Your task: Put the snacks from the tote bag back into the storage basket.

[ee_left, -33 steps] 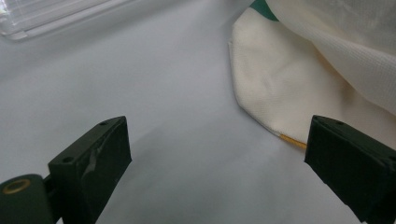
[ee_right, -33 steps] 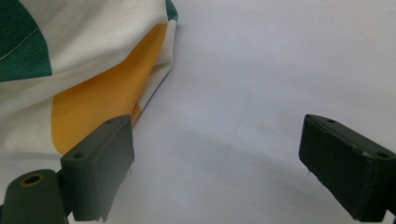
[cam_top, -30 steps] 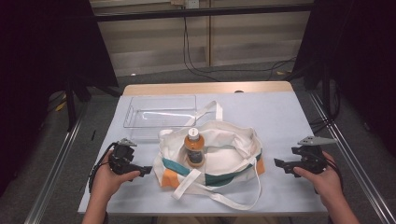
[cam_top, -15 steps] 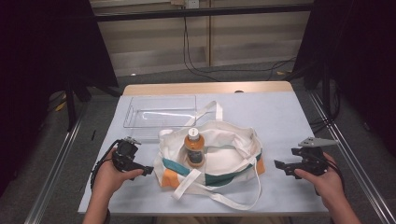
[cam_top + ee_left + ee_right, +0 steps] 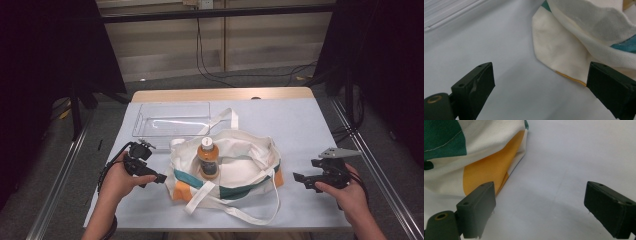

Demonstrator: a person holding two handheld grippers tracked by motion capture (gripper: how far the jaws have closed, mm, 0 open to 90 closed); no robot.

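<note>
**Bag and bottle flanked by two idle tongs**

While both tongs are held low at the near edge of the table [image 5: 310,125], a cream tote bag [image 5: 240,167] with teal and orange patches is seen between them in the high view. An orange-capped bottle [image 5: 208,158] of amber drink is stood upright inside the bag's mouth; its label is too small to be read. The left gripper [image 5: 159,178] is held just beside the bag's left end, its tips pointed at the orange corner. The right gripper [image 5: 298,178] is kept a little apart from the bag's right end, with bare table between. Beyond the left gripper, a clear plastic tray [image 5: 172,120] is laid on the table, and one bag strap [image 5: 227,118] is draped against its right end. A second strap is looped toward the near table edge.

From the left gripper view, the left gripper [image 5: 540,87] is shown wide open with nothing held; the bag's cream cloth [image 5: 554,47] lies ahead and toward the right jaw, and a ribbed edge of the tray [image 5: 446,12] is seen far off at upper left.

From the right gripper view, the right gripper [image 5: 540,206] is likewise spread wide and empty; the bag's orange patch [image 5: 489,170] lies just beyond the left jaw, with no writing visible on the cloth.
</note>
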